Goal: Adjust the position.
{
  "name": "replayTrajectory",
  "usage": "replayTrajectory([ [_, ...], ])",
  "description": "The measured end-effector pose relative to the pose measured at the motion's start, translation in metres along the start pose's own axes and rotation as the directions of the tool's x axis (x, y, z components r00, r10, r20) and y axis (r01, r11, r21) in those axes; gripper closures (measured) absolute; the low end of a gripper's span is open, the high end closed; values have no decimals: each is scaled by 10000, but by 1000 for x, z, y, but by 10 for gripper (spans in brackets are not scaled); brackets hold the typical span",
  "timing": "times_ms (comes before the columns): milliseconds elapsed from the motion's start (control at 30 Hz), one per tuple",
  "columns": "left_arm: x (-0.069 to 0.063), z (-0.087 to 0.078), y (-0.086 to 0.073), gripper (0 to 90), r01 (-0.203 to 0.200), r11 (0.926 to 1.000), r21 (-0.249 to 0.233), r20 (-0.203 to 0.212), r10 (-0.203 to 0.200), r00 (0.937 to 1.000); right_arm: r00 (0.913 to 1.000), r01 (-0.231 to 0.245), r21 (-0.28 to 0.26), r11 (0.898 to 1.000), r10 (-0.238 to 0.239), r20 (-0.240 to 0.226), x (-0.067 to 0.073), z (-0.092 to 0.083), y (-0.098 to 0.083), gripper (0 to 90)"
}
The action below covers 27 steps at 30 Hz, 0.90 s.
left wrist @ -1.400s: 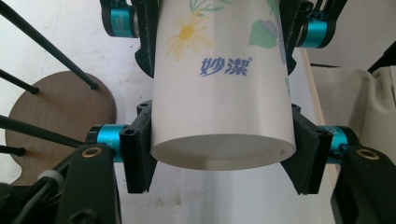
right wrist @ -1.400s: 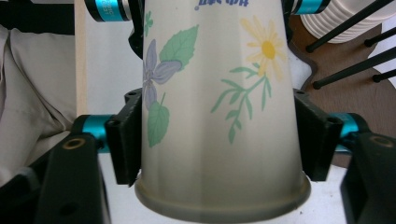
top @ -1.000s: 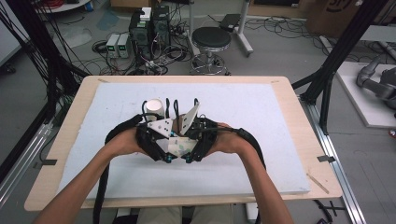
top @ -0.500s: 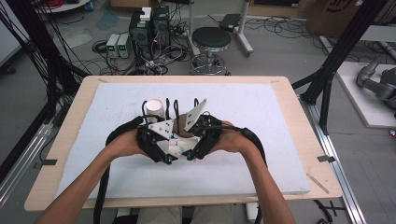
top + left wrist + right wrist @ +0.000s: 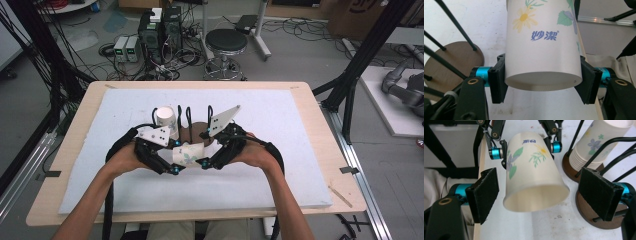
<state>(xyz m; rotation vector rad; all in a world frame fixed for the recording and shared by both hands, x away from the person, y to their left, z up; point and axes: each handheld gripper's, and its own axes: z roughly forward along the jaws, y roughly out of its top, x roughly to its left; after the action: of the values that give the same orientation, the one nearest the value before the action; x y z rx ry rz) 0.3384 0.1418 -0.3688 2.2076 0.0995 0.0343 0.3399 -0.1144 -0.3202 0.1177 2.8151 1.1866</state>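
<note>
left claw (image 5: 541, 83): clamped on the cup (image 5: 543, 45), pads pressing both sides near the closed base; base end faces its camera, cup runs away from it.
left claw, high view (image 5: 176, 159): low over the bench (image 5: 280, 125), near the person's edge, just right of the left hand (image 5: 122, 157).
cup: floral print, blue lettering on the side; held off the pad, lying roughly level between the two claws (image 5: 189, 154); open mouth turned toward the right claw.
right claw (image 5: 544, 195): jaws wide, one pad each side of the cup's mouth, gap visible on both sides, not touching it.
right claw, high view (image 5: 207, 159): facing the left claw across the cup, right hand (image 5: 255, 155) behind it.
cup in right claw view (image 5: 534, 177): rim nearest, hollow inside visible; left claw's blue-collared pads gripping its far end.
stack (image 5: 166, 121): nested cups, upside down inside a wire stand, just behind the left claw; same floral print (image 5: 596, 147).
second stand (image 5: 199, 131): round brown wooden base with black wire uprights, no cups in it, between the stack and the right claw's grey plate; base also seen left of the cup in the left claw view (image 5: 451, 66).
bench: wood edge with white pad on top; both stands sit on the pad, side by side.
</note>
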Motion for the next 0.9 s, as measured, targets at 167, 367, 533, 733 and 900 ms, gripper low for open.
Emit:
replayTrajectory([
  [167,0,-3,-6,363,67,9997,-228,35,-66,10000,9998,-183,-352,9992,184,35,1,-2,-7,174],
  [367,1,-7,-14,362,310,9980,-549,-44,-313,9995,9991,-402,-846,9956,409,70,0,-7,-15,174],
  [533,1,-14,-21,362,574,9875,-1469,-5,-581,9983,9984,-528,-1177,9916,546,118,0,-10,-21,174],
  [733,1,-15,-28,363,733,9787,-1920,-6,-748,9972,9975,-688,-1552,9855,707,74,1,-9,-27,174],
  [900,0,-14,-32,362,826,9707,-2256,-46,-858,9963,9967,-771,-1749,9816,802,107,1,-9,-30,175],
])
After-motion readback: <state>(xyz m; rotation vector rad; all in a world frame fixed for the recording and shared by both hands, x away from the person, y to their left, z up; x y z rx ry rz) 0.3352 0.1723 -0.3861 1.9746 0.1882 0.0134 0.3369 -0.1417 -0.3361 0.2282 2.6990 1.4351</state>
